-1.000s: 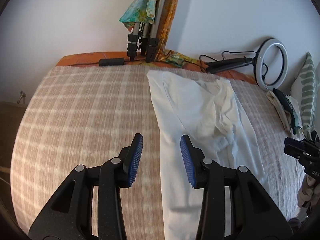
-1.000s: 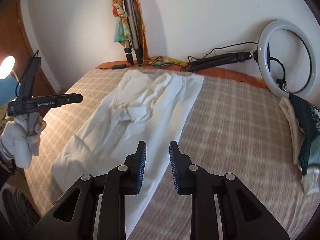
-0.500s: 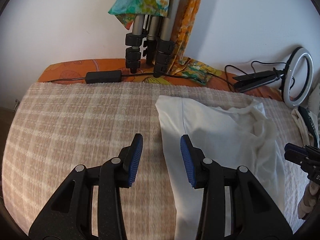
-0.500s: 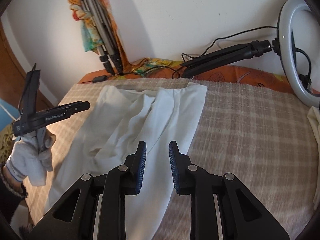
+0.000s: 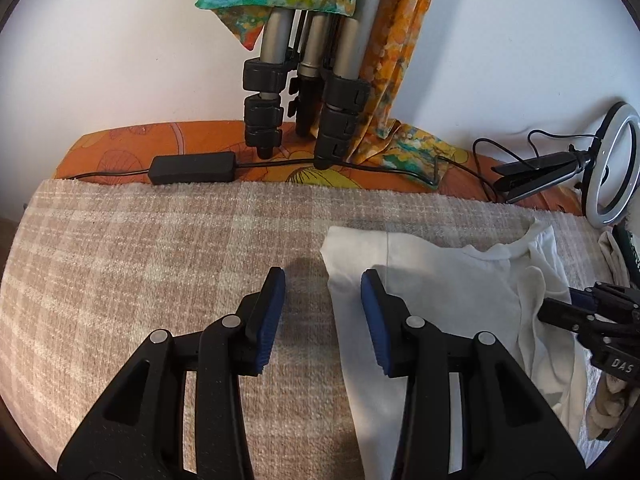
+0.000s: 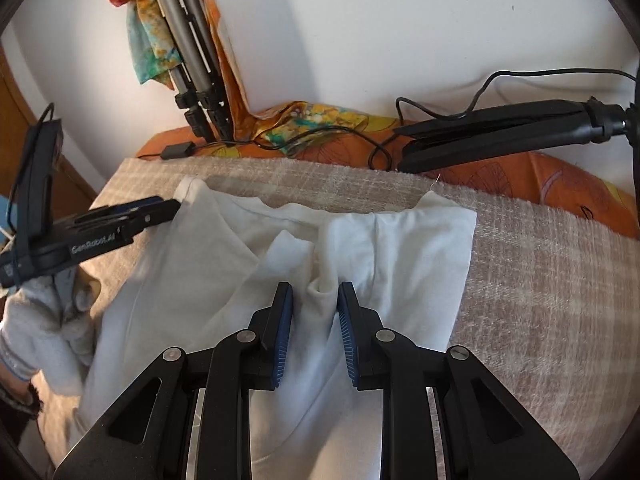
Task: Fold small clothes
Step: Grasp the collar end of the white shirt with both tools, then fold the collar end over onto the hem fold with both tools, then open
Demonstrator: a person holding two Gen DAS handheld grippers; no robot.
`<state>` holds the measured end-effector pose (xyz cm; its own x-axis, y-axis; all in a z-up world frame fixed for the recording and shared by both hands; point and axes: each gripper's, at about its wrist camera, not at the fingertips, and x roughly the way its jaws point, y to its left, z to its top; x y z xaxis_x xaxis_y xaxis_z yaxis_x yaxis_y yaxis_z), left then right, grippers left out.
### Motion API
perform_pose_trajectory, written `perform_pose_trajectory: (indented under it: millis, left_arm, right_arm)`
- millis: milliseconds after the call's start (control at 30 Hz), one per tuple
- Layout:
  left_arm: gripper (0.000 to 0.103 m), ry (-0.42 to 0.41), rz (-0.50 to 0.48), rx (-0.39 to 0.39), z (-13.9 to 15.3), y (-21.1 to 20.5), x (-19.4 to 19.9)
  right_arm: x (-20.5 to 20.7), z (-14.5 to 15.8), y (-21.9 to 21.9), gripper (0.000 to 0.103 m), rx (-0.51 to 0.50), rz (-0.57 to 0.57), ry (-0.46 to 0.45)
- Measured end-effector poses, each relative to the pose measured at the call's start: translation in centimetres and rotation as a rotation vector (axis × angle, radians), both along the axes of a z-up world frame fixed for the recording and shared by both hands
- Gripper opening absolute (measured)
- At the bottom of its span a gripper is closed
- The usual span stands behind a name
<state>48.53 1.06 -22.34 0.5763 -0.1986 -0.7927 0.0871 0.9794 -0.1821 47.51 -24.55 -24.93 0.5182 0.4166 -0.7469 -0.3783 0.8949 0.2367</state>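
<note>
A white garment lies rumpled on the checked blanket, its collar end toward the wall. My left gripper is open just above the garment's far left corner, the cloth edge running between its jaws; the right wrist view shows that same left gripper at the corner, held by a gloved hand. My right gripper hovers over the middle of the garment, jaws narrowly open, with a raised fold just past its tips. The pads do not press on cloth.
Tripod legs draped with a colourful scarf stand at the wall on an orange sheet. A black power adapter and cable lie there. A ring light on a black clamp arm sits to the right. More cloth lies at the right edge.
Both grippers have moved forward and down along the garment toward its collar end near the wall. Their jaw openings look the same.
</note>
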Motion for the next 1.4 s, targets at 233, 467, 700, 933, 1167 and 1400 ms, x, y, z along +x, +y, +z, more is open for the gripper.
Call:
perform_pose_trajectory:
  millis: [233,467,700,933,1167,1400]
  left_arm:
    - [0.04,0.004,-0.015,-0.014,0.0,0.3,0.6]
    - [0.048,0.008,-0.032,-0.016,0.0,0.2,1.2]
    - [0.013,0.0,-0.084,-0.008,-0.1,-0.9,1.4]
    - [0.002,-0.02,-0.08,-0.021,0.2,-1.4,0.8]
    - [0.002,-0.068,-0.087,-0.051,2.4,-0.9,-1.1]
    - [0.002,-0.106,-0.095,-0.067,5.9,-0.1,-4.8]
  right_arm:
    - [-0.2,2.0,-6.2,0.03,0.181,-0.072,-0.023]
    - [2.7,-1.0,-9.8,0.034,0.251,-0.193,0.106]
    - [3.5,-0.7,-7.5,0.036,0.23,-0.154,0.07]
    - [3.1,-0.3,-6.7,0.004,0.209,-0.134,0.046]
    - [1.1,2.8,-7.3,0.003,0.208,-0.111,-0.024]
    - [-2.2,6.4,-7.9,0.002,0.224,-0.099,-0.077]
